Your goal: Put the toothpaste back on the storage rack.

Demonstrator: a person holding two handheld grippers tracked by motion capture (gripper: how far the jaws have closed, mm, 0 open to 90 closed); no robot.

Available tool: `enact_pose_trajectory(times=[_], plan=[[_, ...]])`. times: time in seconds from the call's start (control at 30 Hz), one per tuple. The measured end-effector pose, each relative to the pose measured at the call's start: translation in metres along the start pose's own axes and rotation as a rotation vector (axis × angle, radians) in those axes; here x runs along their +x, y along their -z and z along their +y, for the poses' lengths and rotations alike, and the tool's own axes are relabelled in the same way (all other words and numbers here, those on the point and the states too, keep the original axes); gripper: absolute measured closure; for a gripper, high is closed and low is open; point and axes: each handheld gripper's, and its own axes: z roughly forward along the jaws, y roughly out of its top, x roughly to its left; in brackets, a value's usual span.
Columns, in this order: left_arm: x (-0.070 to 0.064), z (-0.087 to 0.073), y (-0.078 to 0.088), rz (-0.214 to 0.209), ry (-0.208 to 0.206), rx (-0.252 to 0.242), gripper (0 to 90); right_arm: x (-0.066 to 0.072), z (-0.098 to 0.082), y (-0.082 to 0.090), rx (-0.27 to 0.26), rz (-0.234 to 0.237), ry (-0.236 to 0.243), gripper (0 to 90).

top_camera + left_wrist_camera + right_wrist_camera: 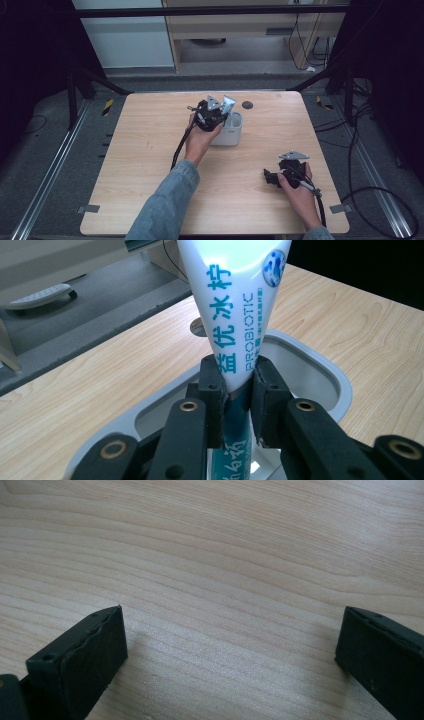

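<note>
1. High view: take the white cup (228,131) at the far middle of the table (150,165) as the landmark. The left gripper (212,114) sits at the cup's left rim, gripping a toothpaste tube (229,105) that stands up out of it. The right gripper (272,177) lies on the wood well apart from the cup, toward the person and to the right.

2. Left gripper view: the jaws pinch the tube (235,315) at its narrow lower part, directly above the cup's opening (320,371); the flat crimped end points up. The step looks like lowering or lifting the tube here. Keep it upright and centred over the opening, clear of the rim, and squeeze lightly, since the soft tube will buckle.

3. Right gripper view: the jaws are spread wide over bare wood (225,570), holding nothing. Leave it parked away from the cup.
</note>
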Motion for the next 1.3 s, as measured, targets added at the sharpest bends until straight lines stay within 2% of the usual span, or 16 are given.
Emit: enact_pose_trajectory(times=[0.83,1.3], plan=[[-0.0027,-0.0008,-0.0009,-0.007,0.036,0.031,76.9,0.0000,0.0001,0.0001,0.001,0.001,-0.001,0.4],[-0.0033,0.0024,-0.0016,0.009,0.081,0.049,75.8,0.0000,0.0001,0.0001,0.001,0.001,-0.001,0.4]])
